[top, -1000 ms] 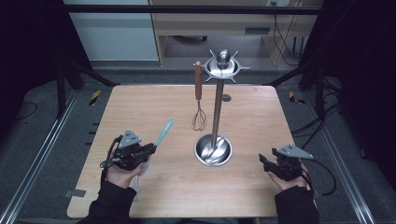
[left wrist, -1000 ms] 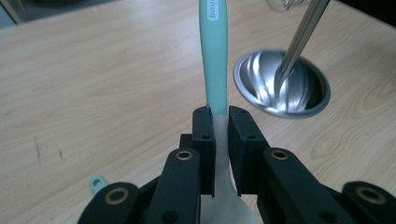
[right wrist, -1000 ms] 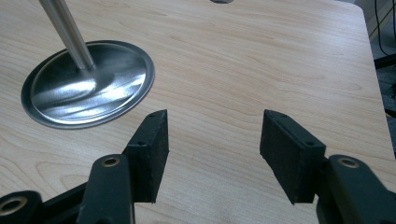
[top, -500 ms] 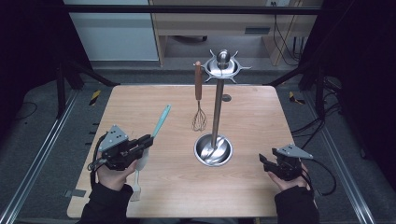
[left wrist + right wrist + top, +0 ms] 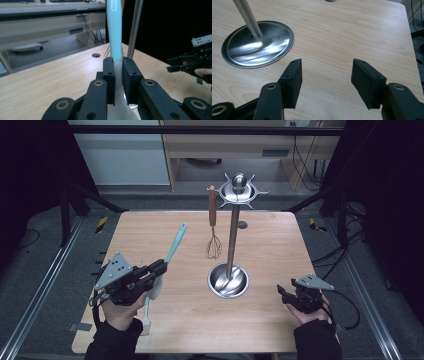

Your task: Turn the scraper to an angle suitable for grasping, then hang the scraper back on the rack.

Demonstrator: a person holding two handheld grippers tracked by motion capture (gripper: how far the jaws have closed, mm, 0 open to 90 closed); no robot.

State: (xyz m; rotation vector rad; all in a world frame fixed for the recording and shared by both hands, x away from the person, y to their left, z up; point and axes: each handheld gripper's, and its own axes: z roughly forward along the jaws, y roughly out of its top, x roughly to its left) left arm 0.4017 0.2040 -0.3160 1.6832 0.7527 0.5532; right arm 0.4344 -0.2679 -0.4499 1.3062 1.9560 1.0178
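- The left gripper [image 5: 159, 268] has its jaws clamped on a spatula [image 5: 173, 245] with a light teal handle and a whitish blade, held clear above the left part of the worktop [image 5: 270, 240].
- In the left gripper view the spatula's [image 5: 115, 30] handle runs out of the top edge, so its end is cut off; the blade drops behind the jaws and is mostly hidden.
- From the high view the blade shows only as a pale patch under the gripper.
- A second pale utensil [image 5: 146, 317] lies on the worktop beside the left hand, partly covered by it; what it is cannot be told.
- The right gripper [image 5: 284, 292] rests near the worktop's right front edge, jaws apart with nothing between them.
- A steel stand [image 5: 231, 245] carries a hanging whisk [image 5: 213, 227].
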